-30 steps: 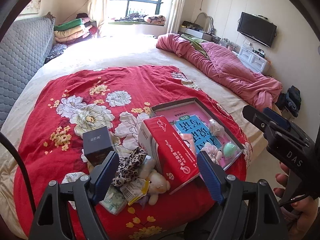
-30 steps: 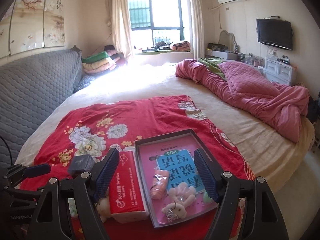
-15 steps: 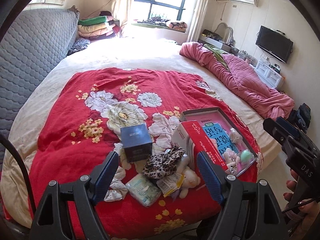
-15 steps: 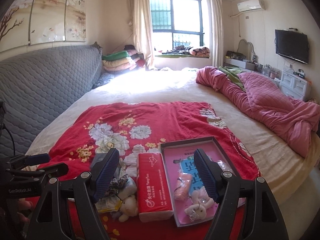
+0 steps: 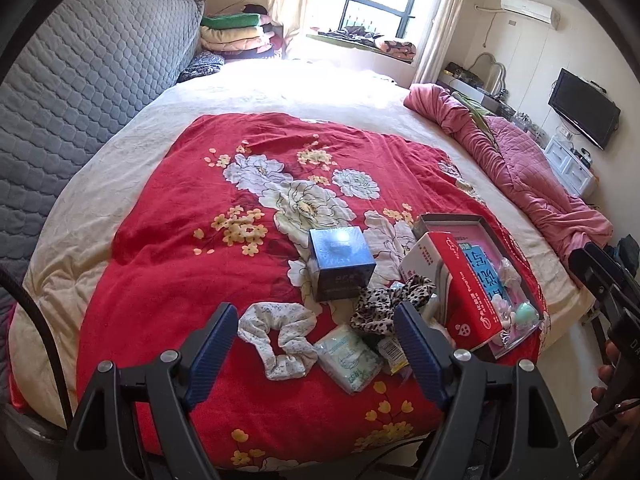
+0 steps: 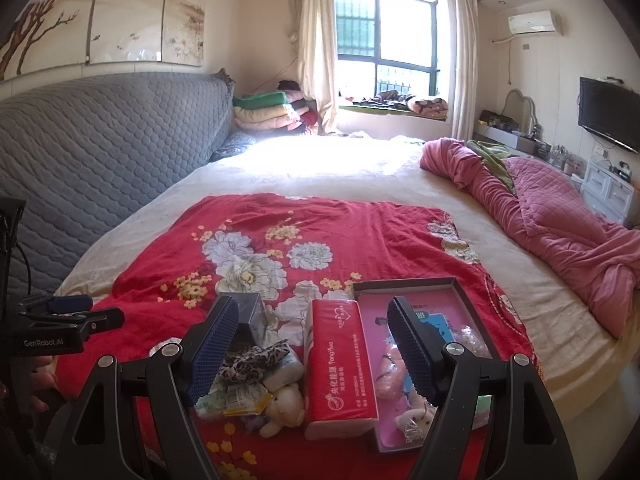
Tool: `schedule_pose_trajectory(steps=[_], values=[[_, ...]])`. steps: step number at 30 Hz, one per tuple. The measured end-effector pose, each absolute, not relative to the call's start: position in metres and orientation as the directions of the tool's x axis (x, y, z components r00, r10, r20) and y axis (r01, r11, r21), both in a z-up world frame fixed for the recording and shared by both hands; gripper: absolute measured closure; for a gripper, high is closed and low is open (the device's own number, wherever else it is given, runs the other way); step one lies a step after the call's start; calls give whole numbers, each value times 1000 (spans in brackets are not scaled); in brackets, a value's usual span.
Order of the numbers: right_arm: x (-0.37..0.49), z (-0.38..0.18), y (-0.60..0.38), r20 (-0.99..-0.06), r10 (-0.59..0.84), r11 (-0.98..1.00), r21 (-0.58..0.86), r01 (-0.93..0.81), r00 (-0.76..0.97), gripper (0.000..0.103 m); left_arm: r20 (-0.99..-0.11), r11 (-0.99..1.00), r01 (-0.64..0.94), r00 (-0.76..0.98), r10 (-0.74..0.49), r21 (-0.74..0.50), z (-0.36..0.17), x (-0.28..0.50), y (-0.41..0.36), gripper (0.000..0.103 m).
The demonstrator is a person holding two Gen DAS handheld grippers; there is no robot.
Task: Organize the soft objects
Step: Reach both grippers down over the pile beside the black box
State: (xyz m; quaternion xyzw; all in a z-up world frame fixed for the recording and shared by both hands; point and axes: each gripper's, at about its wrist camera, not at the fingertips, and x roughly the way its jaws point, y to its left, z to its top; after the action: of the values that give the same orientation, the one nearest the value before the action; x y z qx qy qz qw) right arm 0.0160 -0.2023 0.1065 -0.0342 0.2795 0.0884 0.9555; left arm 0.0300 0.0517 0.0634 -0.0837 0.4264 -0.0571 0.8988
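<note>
Soft items lie in a pile on the red floral blanket (image 5: pixel 168 248): a white lace scrunchie (image 5: pixel 276 334), a leopard scrunchie (image 5: pixel 390 300), a pale tissue pack (image 5: pixel 348 354) and a small white plush bear (image 6: pixel 282 404). My left gripper (image 5: pixel 316 354) is open and empty, held above the white scrunchie and tissue pack. My right gripper (image 6: pixel 312 350) is open and empty above the red tissue box (image 6: pixel 340 364). A shallow dark tray (image 6: pixel 404 282) with a pink lining holds a pink plush (image 6: pixel 386 376) and small toys.
A dark blue box (image 5: pixel 342 262) stands behind the pile. A crumpled pink quilt (image 6: pixel 560 224) lies at the right of the bed. A grey quilted headboard (image 6: pixel 100 144) runs along the left. The bed edge is close in front.
Both grippers have pulled back and swung left, so more of the blanket shows. The white scrunchie has come into the left wrist view. Both stay open.
</note>
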Motion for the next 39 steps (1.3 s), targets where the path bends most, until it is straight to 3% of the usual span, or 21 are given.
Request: schedule_pose_trajectory(steps=[21,39], values=[[29,49,-171,-659,194,946,-70,-316,726,25,-860,978,49,469,-203,-205,-15,28,36,24],[47,-26,-131,-756,204,888,-124,-443,622,25,-878,970,-28,432,-207,-243,-58,42,60,24]])
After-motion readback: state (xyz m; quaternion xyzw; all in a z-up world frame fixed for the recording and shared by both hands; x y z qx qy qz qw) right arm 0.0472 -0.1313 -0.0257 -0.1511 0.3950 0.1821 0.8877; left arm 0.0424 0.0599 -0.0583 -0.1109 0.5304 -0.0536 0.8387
